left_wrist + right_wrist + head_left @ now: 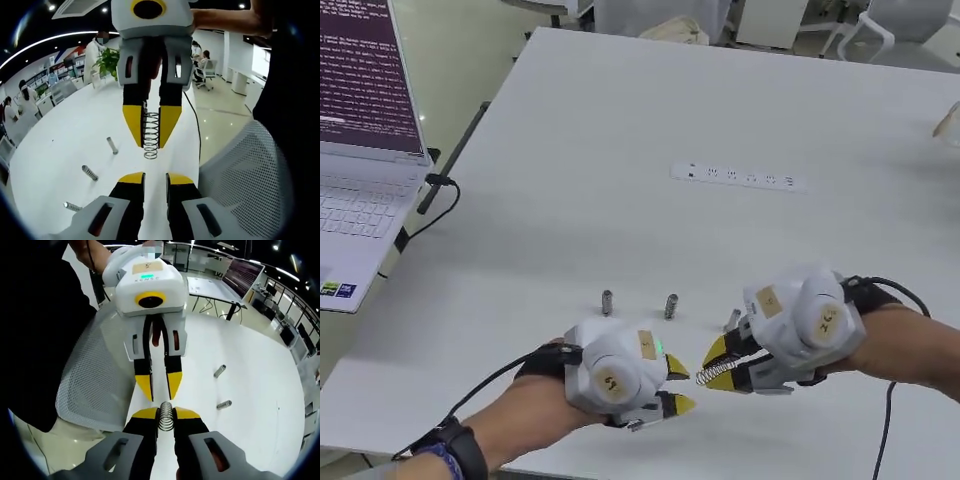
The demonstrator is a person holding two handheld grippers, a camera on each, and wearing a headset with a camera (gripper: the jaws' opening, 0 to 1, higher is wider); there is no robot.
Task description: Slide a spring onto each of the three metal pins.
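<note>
Right gripper [718, 368] is pinching a small coiled steel spring [166, 416] — left gripper [688, 386] is hovering part-open, empty; grip only the coil's end.

The spring [719, 372] is thin bare metal wire, bright and a little shiny. The pins [671, 306] look like grey metal, rather dull. The table [620, 150] has a smooth, matt white top. The left gripper [688, 385] and the right gripper [712, 372] have smooth white plastic shells with a light gloss, and yellow and black plastic on the jaws. The chair back [250, 170] is white mesh.
</note>
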